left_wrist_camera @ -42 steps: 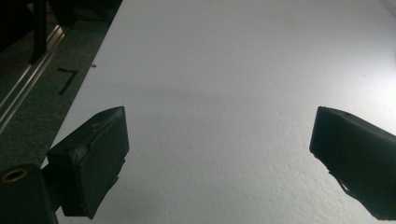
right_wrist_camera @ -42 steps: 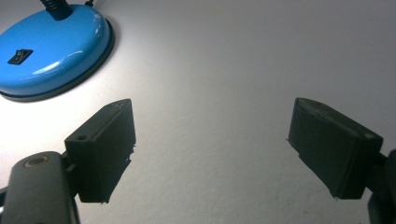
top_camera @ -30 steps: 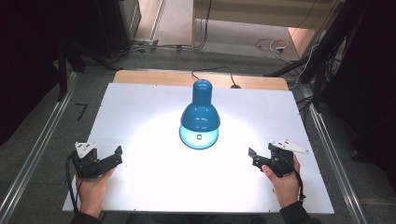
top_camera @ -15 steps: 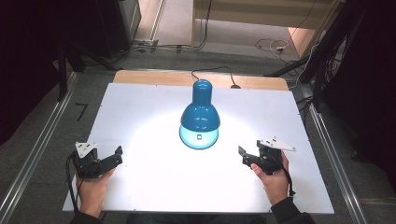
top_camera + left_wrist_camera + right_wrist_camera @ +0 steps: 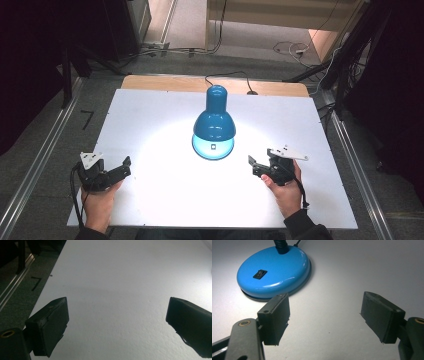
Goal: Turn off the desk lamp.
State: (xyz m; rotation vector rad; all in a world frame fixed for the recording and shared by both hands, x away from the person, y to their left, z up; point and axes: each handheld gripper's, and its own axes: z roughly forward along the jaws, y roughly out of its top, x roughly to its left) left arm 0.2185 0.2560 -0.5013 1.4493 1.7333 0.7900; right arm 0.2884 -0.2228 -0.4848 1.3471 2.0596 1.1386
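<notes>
Lamp: blue desk lamp [image 5: 214, 122] at the middle of the white desk [image 5: 150, 200], lit, shade pointing down over its own round base [image 5: 274, 272]; bright pool of light around it.
Switch: black rocker switch [image 5: 260, 273] on top of the base, facing the right hand-held gripper.
Right hand-held gripper [image 5: 257, 167]: jaws released wide, nothing between them. Over the last second it has slid in from the right edge of the desk toward the base; now near, not touching.
Left hand-held gripper [image 5: 122, 167]: jaws released, empty, unmoved near the front-left corner, well apart from the lamp.
Read: right side looks to be lining up on the base, likely the switch. Contact not yet made.
Hidden: from above, the shade covers most of the base. Switch position (on/off side) too small to read. Lamp neck cut off at the top of the right gripper view. Cord [image 5: 227, 76] runs off the far edge; plug end out of sight.
</notes>
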